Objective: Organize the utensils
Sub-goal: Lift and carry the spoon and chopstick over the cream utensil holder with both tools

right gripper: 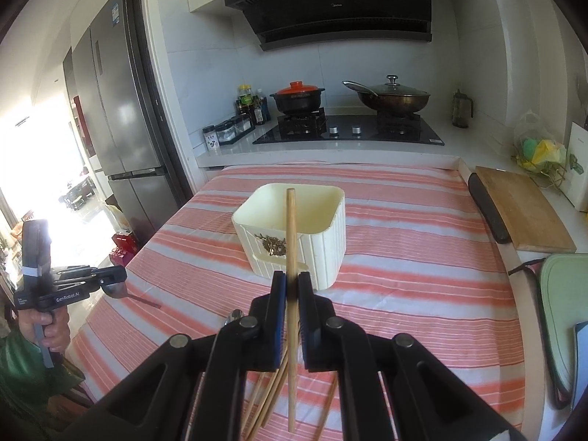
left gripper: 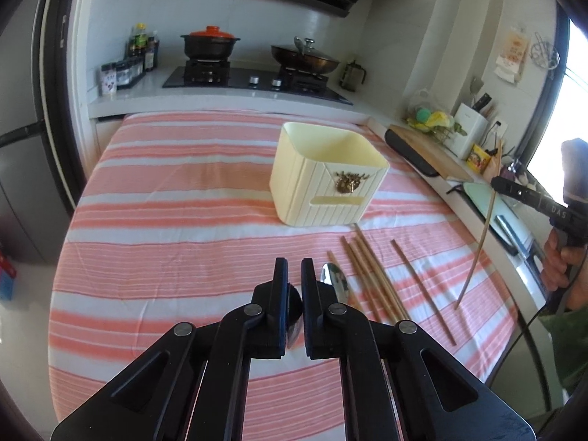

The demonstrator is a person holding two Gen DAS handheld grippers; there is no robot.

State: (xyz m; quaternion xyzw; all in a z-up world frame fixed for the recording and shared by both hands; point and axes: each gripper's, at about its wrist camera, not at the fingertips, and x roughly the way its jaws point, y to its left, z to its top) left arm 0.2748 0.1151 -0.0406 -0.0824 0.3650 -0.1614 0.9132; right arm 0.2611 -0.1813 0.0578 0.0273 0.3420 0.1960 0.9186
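A cream square container (left gripper: 330, 180) (right gripper: 327, 242) stands on the pink striped cloth (left gripper: 176, 198). My left gripper (left gripper: 294, 262) is shut on a dark spoon (left gripper: 294, 303). In the right wrist view the spoon's bowl (right gripper: 115, 289) hangs under that gripper, above the cloth's left side. My right gripper (right gripper: 291, 286) is shut on a wooden chopstick (right gripper: 291, 220) that points up in front of the container; the left wrist view shows this chopstick (left gripper: 477, 250) hanging at the right. Several chopsticks (left gripper: 371, 275) and a metal spoon (left gripper: 332, 279) lie on the cloth near the container.
A hob (left gripper: 253, 81) with a red-lidded pot (left gripper: 209, 42) and a lidded wok (left gripper: 305, 57) stands behind the table. A wooden cutting board (right gripper: 522, 213) lies on the right counter and a fridge (right gripper: 117, 110) stands at the left. A hand (right gripper: 47, 327) holds the left gripper's handle.
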